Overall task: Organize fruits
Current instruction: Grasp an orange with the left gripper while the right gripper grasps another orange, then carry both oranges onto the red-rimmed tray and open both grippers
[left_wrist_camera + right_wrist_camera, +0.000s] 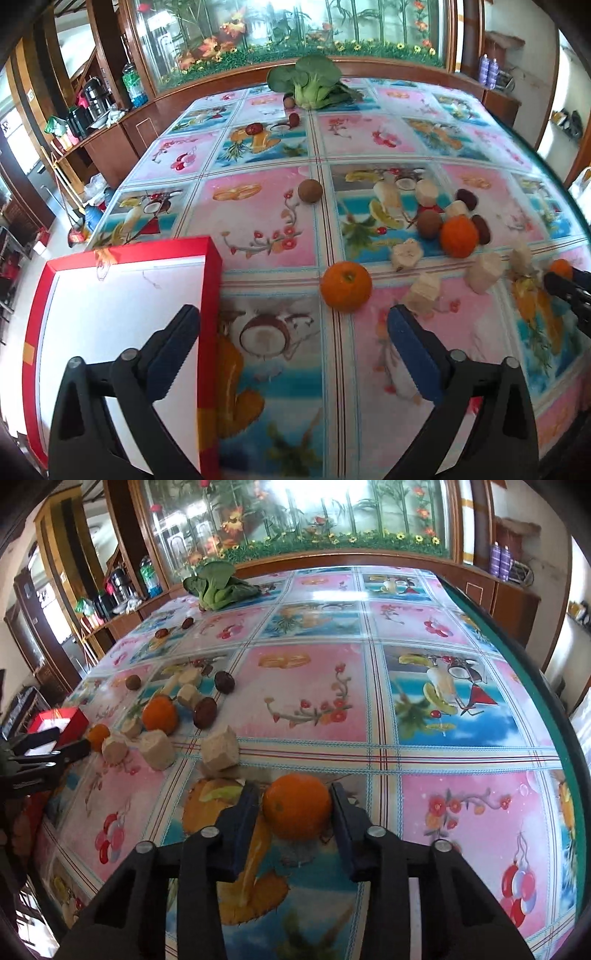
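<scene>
The right claw (293, 805) has its two blue pads set either side of an orange (297, 805) at about 6 o'clock on the patterned surface (306, 701); the right pad touches the peel, the left looks just at it, so I read this as a grip closing on the fruit, which rests on the cloth. An orange like this should be firm, round and fairly light, with a waxy skin that can roll or squirt out if pinched off-centre; the widest part, across its middle, is the sensible place to hold, and that is about where the pads sit. The claw points steeply down and forward over the fruit. The left claw (291, 328) hangs wide open and empty, one finger over the red box (125, 306) at 8 o'clock, with a second orange (345, 285) ahead of it at 12 o'clock. Pale cut chunks (219, 752), brown fruits and a third orange (159, 715) lie scattered toward 10 o'clock.
</scene>
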Tool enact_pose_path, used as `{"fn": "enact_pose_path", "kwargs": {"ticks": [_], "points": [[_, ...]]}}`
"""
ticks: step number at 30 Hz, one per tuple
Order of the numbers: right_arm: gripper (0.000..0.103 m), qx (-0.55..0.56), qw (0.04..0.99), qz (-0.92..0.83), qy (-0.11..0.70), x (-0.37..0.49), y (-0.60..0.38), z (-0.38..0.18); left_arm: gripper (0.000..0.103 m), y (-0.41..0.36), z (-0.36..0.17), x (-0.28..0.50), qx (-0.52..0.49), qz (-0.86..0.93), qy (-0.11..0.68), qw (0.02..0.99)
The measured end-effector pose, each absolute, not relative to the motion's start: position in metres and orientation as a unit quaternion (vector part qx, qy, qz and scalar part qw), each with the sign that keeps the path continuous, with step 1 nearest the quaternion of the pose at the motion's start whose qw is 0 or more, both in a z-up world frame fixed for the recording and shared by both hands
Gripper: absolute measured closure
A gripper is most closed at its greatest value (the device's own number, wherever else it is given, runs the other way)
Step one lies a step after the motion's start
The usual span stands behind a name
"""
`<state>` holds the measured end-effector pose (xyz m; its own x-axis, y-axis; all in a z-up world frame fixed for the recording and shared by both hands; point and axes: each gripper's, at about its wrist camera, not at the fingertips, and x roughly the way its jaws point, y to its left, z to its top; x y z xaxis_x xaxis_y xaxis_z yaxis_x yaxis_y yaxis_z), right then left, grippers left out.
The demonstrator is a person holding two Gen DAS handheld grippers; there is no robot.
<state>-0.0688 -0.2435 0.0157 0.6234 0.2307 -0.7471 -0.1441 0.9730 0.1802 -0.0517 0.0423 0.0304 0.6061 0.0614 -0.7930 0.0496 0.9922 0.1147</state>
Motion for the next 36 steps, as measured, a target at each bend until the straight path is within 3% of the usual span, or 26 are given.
{"fn": "enact_pose_path", "kwargs": {"ticks": [3, 9, 20, 22, 24, 29, 36], "points": [[0.068, 0.058, 0.899, 0.107, 0.421, -0.070, -0.245, 0.016, 0.022, 0.039, 0.025, -0.041, 0.065, -0.006, 0.454, 0.889], [0.068, 0.059, 0.898, 0.111, 0.421, -0.065, -0.243, 0.017, 0.035, 0.029, 0.020, -0.031, 0.056, -0.035, 0.461, 0.885], [0.068, 0.059, 0.899, 0.110, 0.420, -0.066, -0.243, 0.017, 0.039, 0.032, 0.012, -0.020, 0.028, -0.037, 0.473, 0.880], [0.069, 0.059, 0.899, 0.110, 0.420, -0.066, -0.243, 0.017, 0.041, 0.032, 0.012, -0.021, 0.026, -0.040, 0.473, 0.880], [0.069, 0.059, 0.899, 0.110, 0.420, -0.065, -0.243, 0.017, 0.054, 0.032, 0.012, -0.024, 0.023, -0.049, 0.471, 0.880], [0.069, 0.062, 0.899, 0.112, 0.420, -0.064, -0.243, 0.017, 0.069, 0.030, 0.014, -0.025, 0.023, -0.058, 0.469, 0.881], [0.069, 0.078, 0.903, 0.112, 0.407, -0.065, -0.248, 0.020, 0.069, 0.030, 0.017, -0.031, 0.012, -0.057, 0.467, 0.883]]}}
